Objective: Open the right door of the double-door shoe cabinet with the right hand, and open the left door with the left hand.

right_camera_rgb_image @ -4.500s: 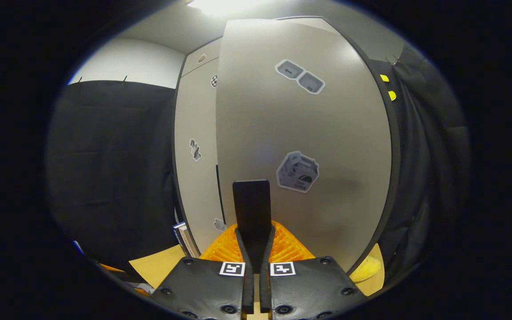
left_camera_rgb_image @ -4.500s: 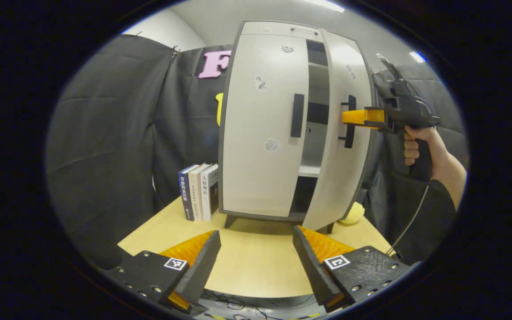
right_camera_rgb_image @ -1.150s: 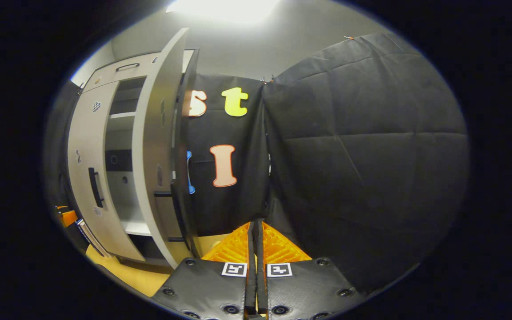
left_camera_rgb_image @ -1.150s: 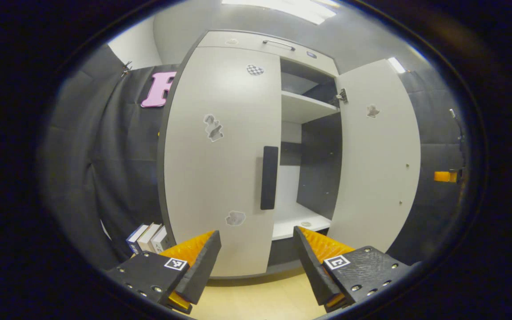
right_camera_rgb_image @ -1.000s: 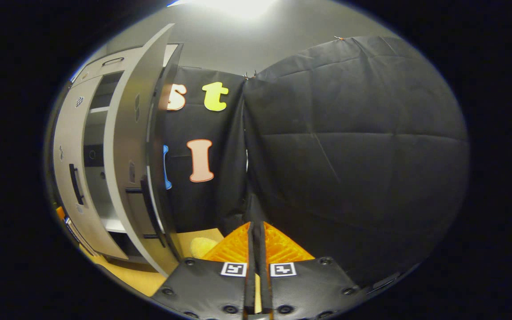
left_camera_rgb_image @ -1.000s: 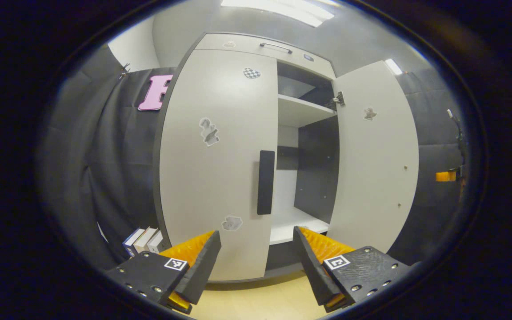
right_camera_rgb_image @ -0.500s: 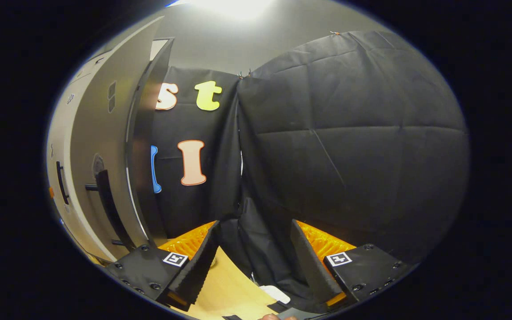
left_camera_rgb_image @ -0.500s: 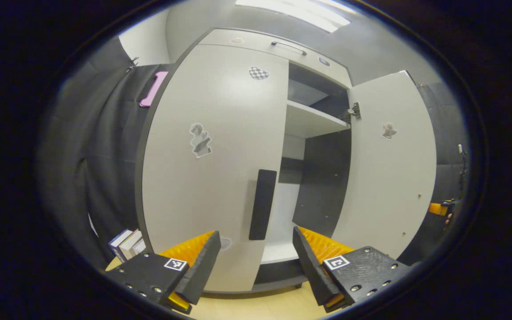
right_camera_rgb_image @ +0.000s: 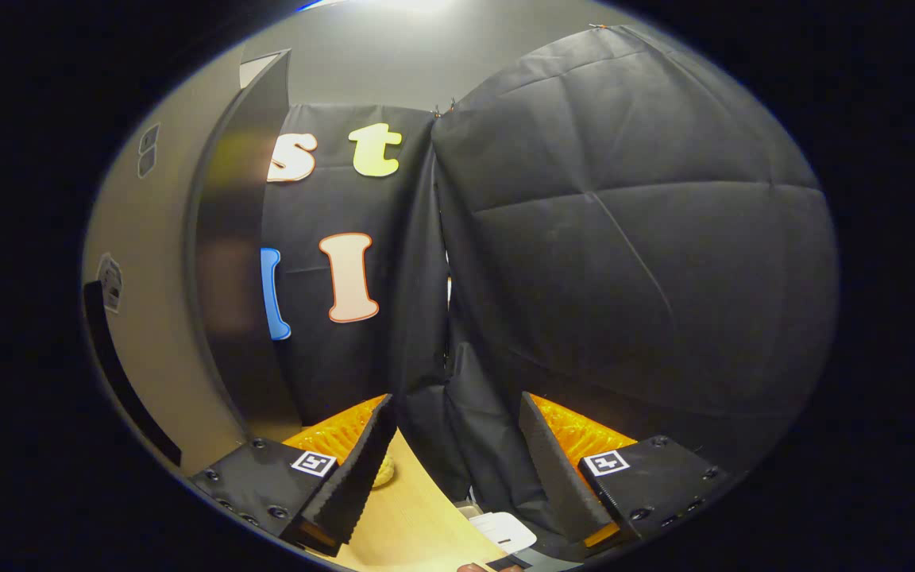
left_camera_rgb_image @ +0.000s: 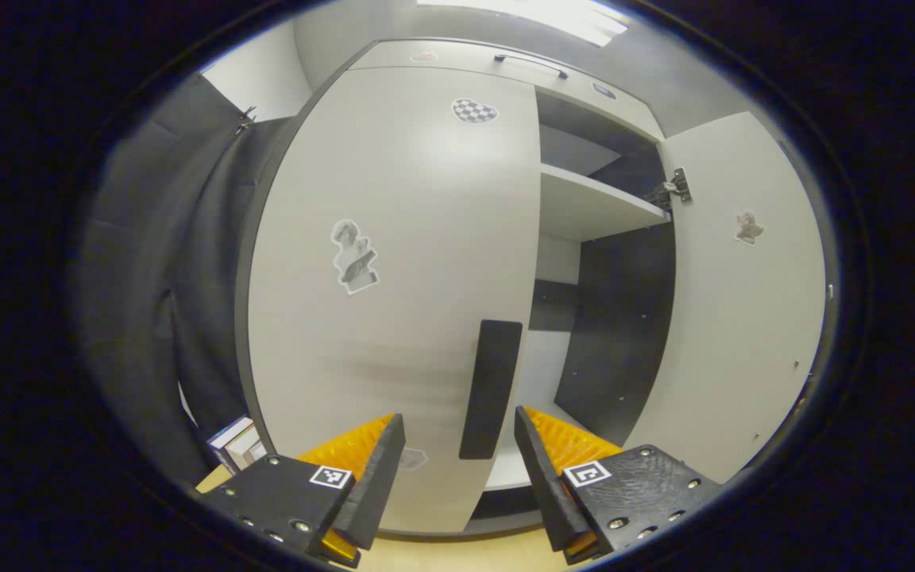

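The pale grey shoe cabinet stands close ahead in the left gripper view. Its left door (left_camera_rgb_image: 394, 278) is closed and carries a black vertical handle (left_camera_rgb_image: 491, 389). My left gripper (left_camera_rgb_image: 457, 445) is open, and the handle's lower half stands between its fingers without being clamped. The right door (left_camera_rgb_image: 743, 318) is swung wide open, baring a shelf (left_camera_rgb_image: 592, 210) and the dark interior. In the right gripper view the right door's outer face (right_camera_rgb_image: 148, 318) and its handle (right_camera_rgb_image: 120, 373) lie at the far left. My right gripper (right_camera_rgb_image: 453, 429) is open, holds nothing and faces the black cloth wall.
Several books (left_camera_rgb_image: 237, 445) stand left of the cabinet on the wooden table (right_camera_rgb_image: 418, 524). A drawer with a bar handle (left_camera_rgb_image: 530, 63) tops the cabinet. A yellow soft object (right_camera_rgb_image: 384, 475) lies by the right gripper's left finger, and a white item (right_camera_rgb_image: 505, 528) lies below.
The right gripper pulled the right door wide open, let go of its handle, opened and turned toward the cloth wall. The left gripper moved in until the left door's handle stood between its fingers.
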### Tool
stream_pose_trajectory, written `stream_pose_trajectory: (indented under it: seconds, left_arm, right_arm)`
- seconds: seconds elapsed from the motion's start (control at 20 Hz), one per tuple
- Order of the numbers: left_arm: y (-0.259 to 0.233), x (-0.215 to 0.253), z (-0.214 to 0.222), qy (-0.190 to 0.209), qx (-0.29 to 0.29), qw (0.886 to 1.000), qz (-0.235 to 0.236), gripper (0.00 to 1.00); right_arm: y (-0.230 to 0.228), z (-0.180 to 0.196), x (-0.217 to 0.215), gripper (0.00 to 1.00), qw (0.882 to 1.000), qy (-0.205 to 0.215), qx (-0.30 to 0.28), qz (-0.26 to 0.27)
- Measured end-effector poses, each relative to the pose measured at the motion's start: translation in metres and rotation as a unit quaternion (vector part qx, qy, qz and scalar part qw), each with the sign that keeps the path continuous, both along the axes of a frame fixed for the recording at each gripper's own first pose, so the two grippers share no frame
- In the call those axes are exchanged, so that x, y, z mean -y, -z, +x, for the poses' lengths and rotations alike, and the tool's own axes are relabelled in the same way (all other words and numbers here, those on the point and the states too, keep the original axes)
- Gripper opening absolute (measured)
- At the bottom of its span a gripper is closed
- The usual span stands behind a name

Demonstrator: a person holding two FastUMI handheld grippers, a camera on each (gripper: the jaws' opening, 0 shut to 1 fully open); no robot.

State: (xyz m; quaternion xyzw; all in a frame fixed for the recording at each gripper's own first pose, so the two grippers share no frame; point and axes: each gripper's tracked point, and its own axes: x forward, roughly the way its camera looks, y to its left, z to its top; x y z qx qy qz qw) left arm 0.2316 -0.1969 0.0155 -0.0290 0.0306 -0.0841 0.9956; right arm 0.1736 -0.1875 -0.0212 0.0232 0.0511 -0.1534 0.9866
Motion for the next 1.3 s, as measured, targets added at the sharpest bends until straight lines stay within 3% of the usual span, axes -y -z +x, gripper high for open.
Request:
stream_pose_trajectory:
  seconds: [0.2, 0.25, 0.3, 0.7, 0.75, 0.8, 0.85, 1.0, 1.05, 1.3]
  left_arm:
    - [-0.002, 0.019, 0.019, -0.008, 0.004, 1.0, 0.012, 0.82]
    - [-0.002, 0.022, 0.026, -0.015, 0.007, 1.0, 0.017, 0.64]
    - [-0.003, 0.025, 0.03, -0.016, 0.008, 1.0, 0.021, 0.61]
    - [-0.004, 0.024, 0.044, -0.054, 0.012, 0.997, 0.055, 0.62]
    - [-0.004, 0.023, 0.048, -0.06, 0.015, 0.997, 0.05, 0.39]
    - [-0.003, 0.022, 0.05, -0.061, 0.015, 0.997, 0.043, 0.32]
    - [-0.003, 0.022, 0.049, -0.061, 0.015, 0.997, 0.038, 0.32]
    - [-0.003, 0.024, 0.05, -0.063, 0.016, 0.997, 0.046, 0.29]
    - [-0.002, 0.023, 0.049, -0.068, 0.016, 0.997, 0.046, 0.27]
    - [0.001, 0.022, 0.048, -0.077, 0.02, 0.996, 0.03, 0.15]
  right_arm:
    - [0.007, 0.021, 0.011, 0.95, 1.0, -0.014, -0.002, 0.009]
    - [0.008, 0.028, 0.014, 0.95, 1.0, -0.016, -0.003, 0.009]
    - [0.009, 0.037, 0.018, 0.95, 1.0, -0.018, -0.004, 0.01]
    - [0.031, 0.073, 0.036, 0.92, 0.998, -0.029, -0.019, 0.047]
    - [0.032, 0.078, 0.035, 0.92, 0.998, -0.034, -0.02, 0.049]
    - [0.032, 0.082, 0.034, 0.98, 0.998, -0.036, -0.021, 0.05]
    - [0.032, 0.085, 0.034, 0.93, 0.998, -0.038, -0.019, 0.051]
    - [0.03, 0.094, 0.03, 1.0, 0.997, -0.046, -0.017, 0.055]
    - [0.031, 0.095, 0.029, 0.92, 0.997, -0.048, -0.018, 0.055]
    - [0.038, 0.088, 0.023, 0.92, 0.998, -0.051, -0.031, 0.034]
